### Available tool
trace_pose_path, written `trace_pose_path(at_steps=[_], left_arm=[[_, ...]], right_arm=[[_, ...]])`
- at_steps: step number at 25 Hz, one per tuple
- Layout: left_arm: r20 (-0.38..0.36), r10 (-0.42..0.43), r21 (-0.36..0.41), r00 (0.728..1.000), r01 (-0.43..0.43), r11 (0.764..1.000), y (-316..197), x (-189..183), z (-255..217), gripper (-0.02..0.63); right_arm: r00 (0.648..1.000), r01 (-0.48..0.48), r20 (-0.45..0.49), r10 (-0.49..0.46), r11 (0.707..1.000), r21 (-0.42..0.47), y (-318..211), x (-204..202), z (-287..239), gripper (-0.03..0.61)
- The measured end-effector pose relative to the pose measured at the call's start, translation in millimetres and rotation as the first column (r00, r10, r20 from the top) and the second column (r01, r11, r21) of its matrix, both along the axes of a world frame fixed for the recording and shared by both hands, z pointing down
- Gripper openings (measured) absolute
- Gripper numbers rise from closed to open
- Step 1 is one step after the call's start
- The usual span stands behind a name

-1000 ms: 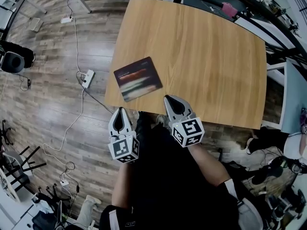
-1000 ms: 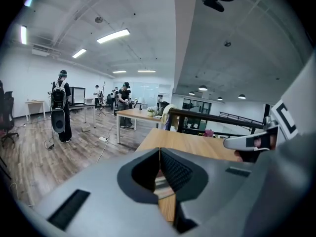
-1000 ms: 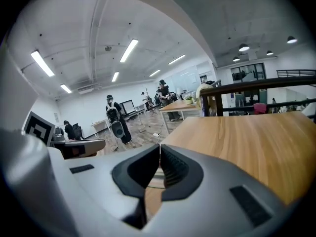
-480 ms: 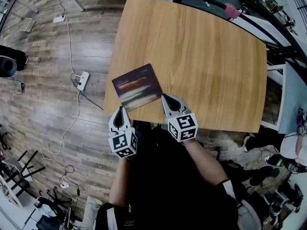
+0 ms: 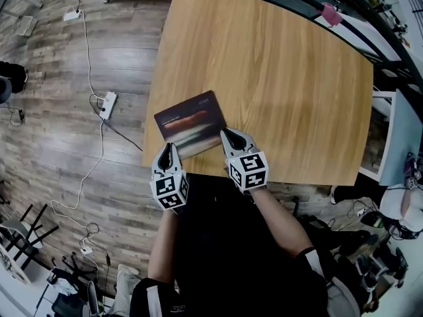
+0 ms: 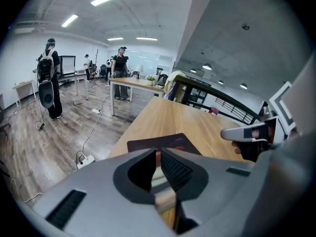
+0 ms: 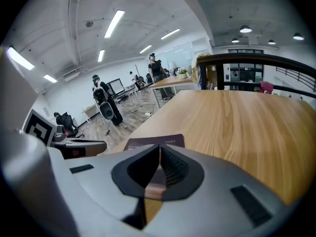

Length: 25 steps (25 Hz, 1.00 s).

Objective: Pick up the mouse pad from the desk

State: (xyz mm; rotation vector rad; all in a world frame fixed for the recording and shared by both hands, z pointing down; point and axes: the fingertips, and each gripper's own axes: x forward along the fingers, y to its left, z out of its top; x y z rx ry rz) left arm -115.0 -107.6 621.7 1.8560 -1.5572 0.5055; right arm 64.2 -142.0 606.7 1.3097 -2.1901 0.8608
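Note:
The dark mouse pad (image 5: pixel 190 123) with a red and pale streaked print lies flat near the front left corner of the wooden desk (image 5: pixel 284 91). My left gripper (image 5: pixel 167 148) is shut and empty, its tip just over the pad's near left corner. Also shut and empty, the right gripper (image 5: pixel 225 133) has its tip at the pad's near right corner. In the left gripper view the pad (image 6: pixel 165 142) lies just beyond the closed jaws of the left gripper (image 6: pixel 158 154). The right gripper view shows the pad (image 7: pixel 157 141) straight ahead of the closed right gripper (image 7: pixel 159 149).
A white power strip (image 5: pixel 106 104) and cables lie on the wood floor left of the desk. A black railing with a pink object (image 5: pixel 330 13) runs along the desk's far right. People (image 6: pixel 48 78) stand far off in the room.
Both grippers have come down and forward from in front of the desk edge to the pad's near edge. Their jaws stayed shut. The pad has not moved on the desk.

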Motion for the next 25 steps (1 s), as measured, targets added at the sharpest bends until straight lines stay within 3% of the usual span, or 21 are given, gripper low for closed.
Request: trace_pose_path(at_steps=[4, 6, 8, 11, 20, 25], left_arm=[[-0.026, 0.003, -0.052, 1.000, -0.004, 0.999, -2, 1, 18, 0.048], [-0.036, 0.008, -0.075, 0.999, -0.011, 0.997, -2, 2, 26, 0.134], [-0.041, 0.012, -0.090, 0.999, -0.016, 0.996, -4, 2, 33, 0.176], [-0.052, 0.015, -0.114, 0.999, -0.021, 0.993, -4, 1, 42, 0.203], [-0.093, -0.019, -0.210, 0.995, -0.001, 0.978, 5, 4, 69, 0.259], [-0.074, -0.027, -0.260, 0.997, 0.007, 0.966, 9, -1, 81, 0.273]], right_arm=[[1.000, 0.002, -0.011, -0.003, 0.999, -0.052, -4, 0, 20, 0.034], [1.000, 0.007, -0.011, -0.008, 0.998, -0.069, -7, 0, 28, 0.035], [1.000, 0.014, -0.015, -0.015, 0.996, -0.086, -11, -1, 35, 0.040], [0.999, 0.023, -0.024, -0.027, 0.992, -0.127, -15, -3, 48, 0.147], [0.996, 0.022, -0.078, -0.040, 0.974, -0.226, -13, 6, 84, 0.178], [0.994, 0.022, -0.098, -0.049, 0.965, -0.263, -9, 5, 98, 0.190]])
